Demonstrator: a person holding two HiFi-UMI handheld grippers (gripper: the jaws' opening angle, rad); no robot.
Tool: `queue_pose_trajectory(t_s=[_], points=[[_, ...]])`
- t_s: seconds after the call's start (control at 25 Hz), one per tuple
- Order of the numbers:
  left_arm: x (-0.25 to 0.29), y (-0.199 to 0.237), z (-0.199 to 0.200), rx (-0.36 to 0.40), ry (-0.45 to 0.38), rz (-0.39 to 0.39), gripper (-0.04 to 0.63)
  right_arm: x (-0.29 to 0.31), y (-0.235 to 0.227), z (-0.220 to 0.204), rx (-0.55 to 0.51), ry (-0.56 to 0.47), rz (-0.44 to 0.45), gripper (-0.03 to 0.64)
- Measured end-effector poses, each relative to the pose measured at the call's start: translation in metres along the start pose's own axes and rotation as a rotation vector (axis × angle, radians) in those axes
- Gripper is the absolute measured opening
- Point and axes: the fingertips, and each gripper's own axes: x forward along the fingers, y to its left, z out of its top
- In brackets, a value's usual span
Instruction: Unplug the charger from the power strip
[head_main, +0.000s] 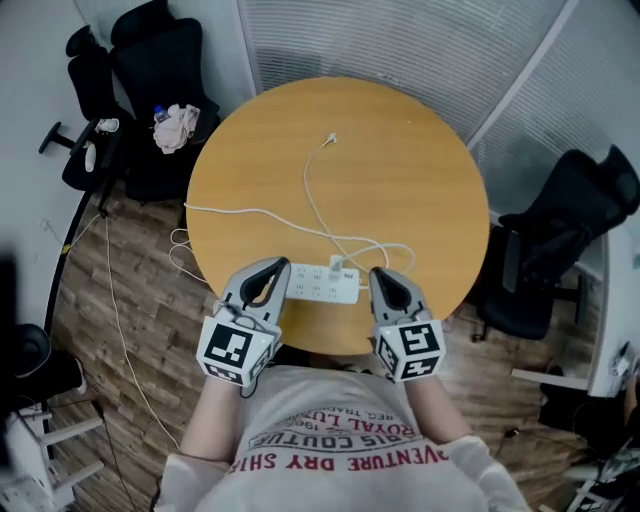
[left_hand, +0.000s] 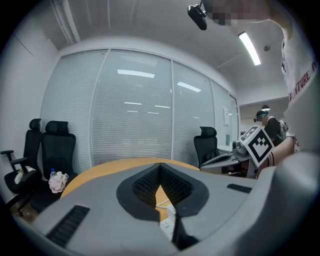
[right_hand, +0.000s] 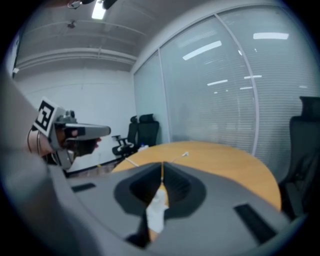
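Round wooden table (head_main: 420, 170) on wood-plank floor (head_main: 150, 300); black office chairs (head_main: 160, 50) alongside; blinded glass partitions (left_hand: 130, 110); ceiling strip light (left_hand: 249, 48) lit.

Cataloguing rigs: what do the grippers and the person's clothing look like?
Both the left gripper and right gripper are grey shells with black ribbed pads, each carrying a white marker cube with black squares. The T-shirt is pale, red-lettered.

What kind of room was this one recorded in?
Probably a small office meeting room: a round wooden table, black office chairs around it, and glass partition walls fitted with blinds.
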Motion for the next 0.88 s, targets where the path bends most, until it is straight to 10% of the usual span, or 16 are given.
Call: queue_pose_trajectory(t_s=[0.44,0.88], points=[[0.065,0.031,-0.062,0.010,0.125,-0.296,0.032,0.035,-0.013,-0.040,0.134,0.127,-0.225,0.029],[0.083,-0.014,-0.187,0.118,0.361,-0.580,0.032,0.059,0.000,-0.103,0.203,0.308,-0.246,0.029]])
